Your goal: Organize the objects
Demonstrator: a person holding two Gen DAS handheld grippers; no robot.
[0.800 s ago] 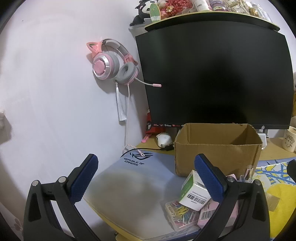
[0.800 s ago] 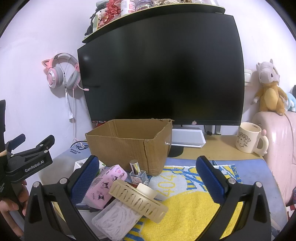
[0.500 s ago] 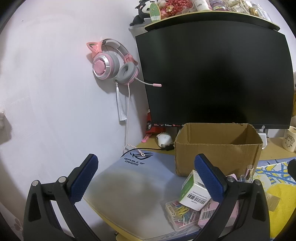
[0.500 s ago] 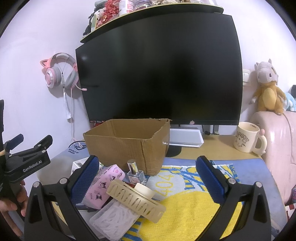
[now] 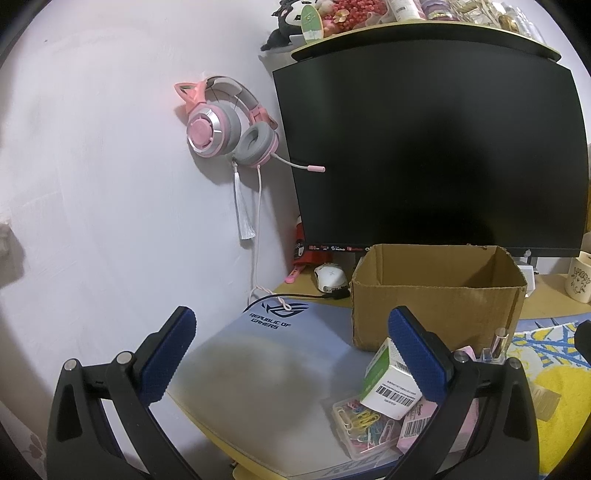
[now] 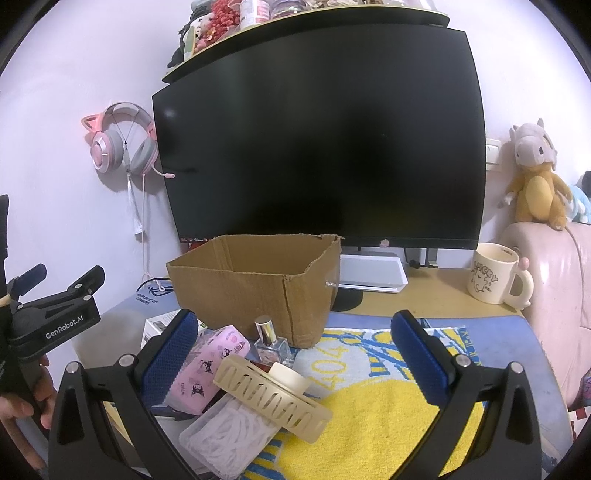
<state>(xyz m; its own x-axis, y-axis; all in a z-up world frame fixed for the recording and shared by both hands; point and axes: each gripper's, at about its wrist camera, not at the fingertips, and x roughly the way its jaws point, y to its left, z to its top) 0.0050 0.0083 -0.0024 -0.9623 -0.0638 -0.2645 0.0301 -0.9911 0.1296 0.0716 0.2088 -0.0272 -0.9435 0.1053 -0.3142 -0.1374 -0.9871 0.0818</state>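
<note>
An open cardboard box (image 6: 255,288) stands on the desk before the monitor; it also shows in the left wrist view (image 5: 436,295). In front of it lies a pile: a pink tissue pack (image 6: 205,365), a small perfume bottle (image 6: 271,341), a beige slotted holder (image 6: 269,398), a clear box of white swabs (image 6: 225,435), a white-green carton (image 5: 388,380) and a clear case of coloured paper clips (image 5: 365,424). My right gripper (image 6: 295,354) is open and empty above the pile. My left gripper (image 5: 295,350) is open and empty over the grey mouse mat (image 5: 258,365), left of the pile.
A black monitor (image 6: 325,147) fills the back, with a loaded shelf (image 6: 295,14) above. Pink headphones (image 5: 225,125) hang on the wall. A cream mug (image 6: 495,273), a plush toy (image 6: 535,177), a white mouse (image 5: 330,277) and a yellow-blue towel (image 6: 388,398) are around.
The right wrist view has shifted slightly, so the box and pile sit a little lower left. The left gripper has barely moved. Both stay open.
</note>
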